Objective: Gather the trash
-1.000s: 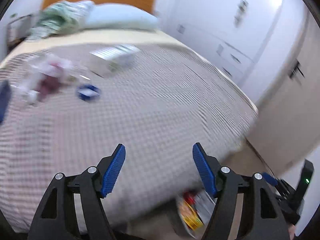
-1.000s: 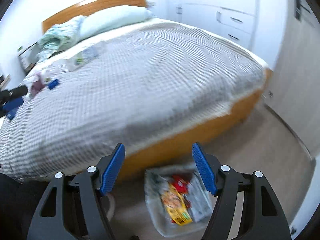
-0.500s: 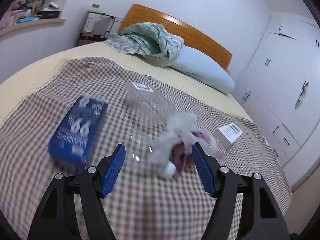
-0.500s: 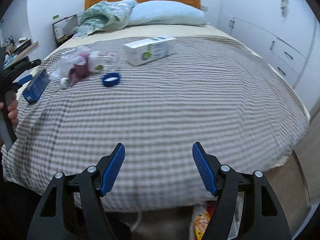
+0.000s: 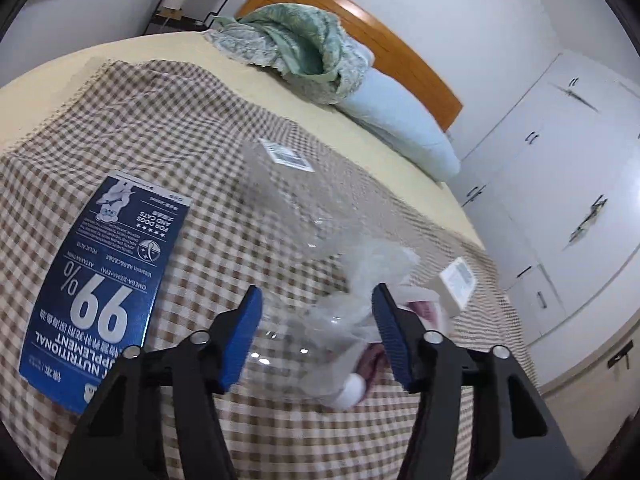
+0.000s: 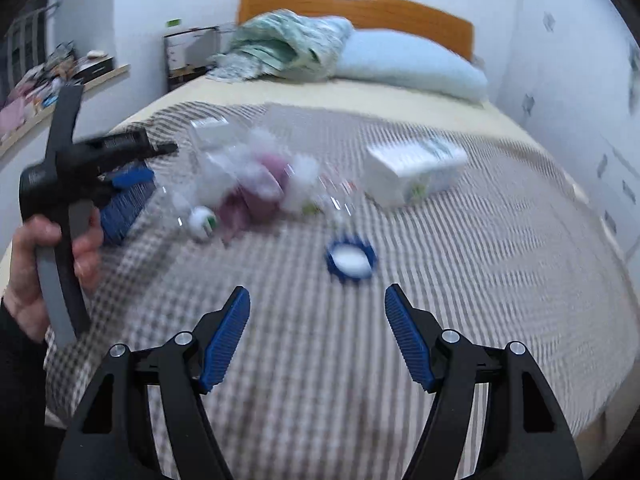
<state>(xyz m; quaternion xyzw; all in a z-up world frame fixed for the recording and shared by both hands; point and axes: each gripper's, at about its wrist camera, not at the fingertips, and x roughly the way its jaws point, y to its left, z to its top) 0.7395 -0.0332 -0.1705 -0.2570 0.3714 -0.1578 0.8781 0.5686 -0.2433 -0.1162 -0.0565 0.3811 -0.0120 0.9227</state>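
Trash lies on the checked bedspread (image 5: 208,128). A flat blue supplement box (image 5: 100,296) is at the left, a clear plastic tub (image 5: 288,184) farther back, and a white carton (image 5: 456,284) at the right. A crumpled clear bottle with a white cap (image 5: 352,392) and pink wrapping lies between the fingers of my left gripper (image 5: 318,320). Its jaws are closing, with the pads not visibly pressing on the bottle. My right gripper (image 6: 318,320) stands open and empty over the bedspread, short of a blue lid (image 6: 351,260). In the right wrist view a hand (image 6: 24,264) holds the left gripper (image 6: 152,164) beside the trash heap (image 6: 256,184).
A green blanket (image 5: 304,48) and a pale blue pillow (image 5: 400,128) lie against the wooden headboard (image 5: 400,52). White wardrobe doors (image 5: 560,184) stand to the right of the bed. A bedside stand (image 6: 192,56) and a cluttered shelf (image 6: 48,80) are at the left.
Both views have swung away from the foot of the bed and the bin on the floor to the trash on top. The left gripper has come up to the clear bottle and its jaws have narrowed.
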